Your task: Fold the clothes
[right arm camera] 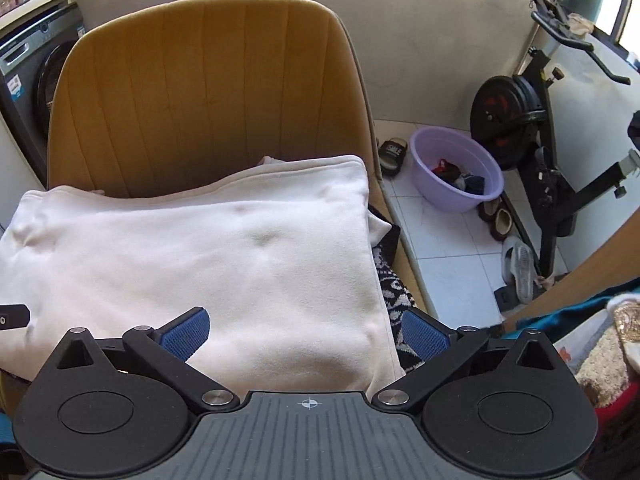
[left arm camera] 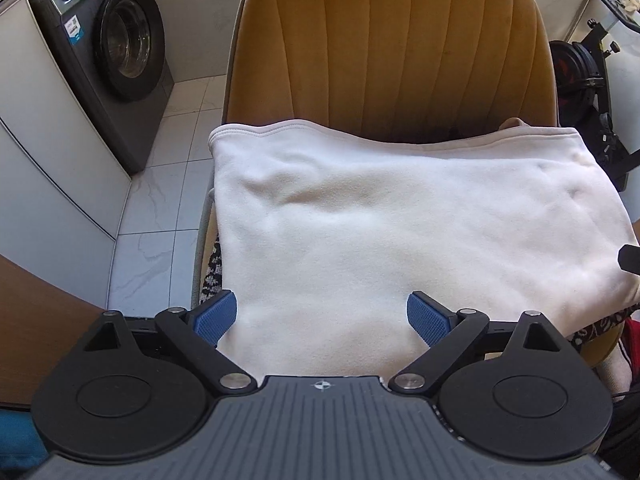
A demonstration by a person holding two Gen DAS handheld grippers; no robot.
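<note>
A white fleece garment (left arm camera: 380,216) lies folded into a flat rectangle on the seat of a mustard-yellow chair (left arm camera: 392,44). It also shows in the right wrist view (right arm camera: 208,248). My left gripper (left arm camera: 322,316) is open over the garment's near edge, blue pads apart, holding nothing. My right gripper (right arm camera: 304,334) is open over the garment's near right corner, holding nothing. A black-and-white patterned cloth (right arm camera: 394,288) lies under the garment and shows at its sides.
A grey washing machine (left arm camera: 116,60) stands to the left of the chair. A purple basin (right arm camera: 456,168) with clothes, slippers (right arm camera: 516,264) and an exercise bike (right arm camera: 532,112) stand on the tiled floor to the right. A wooden table edge (left arm camera: 44,312) is near left.
</note>
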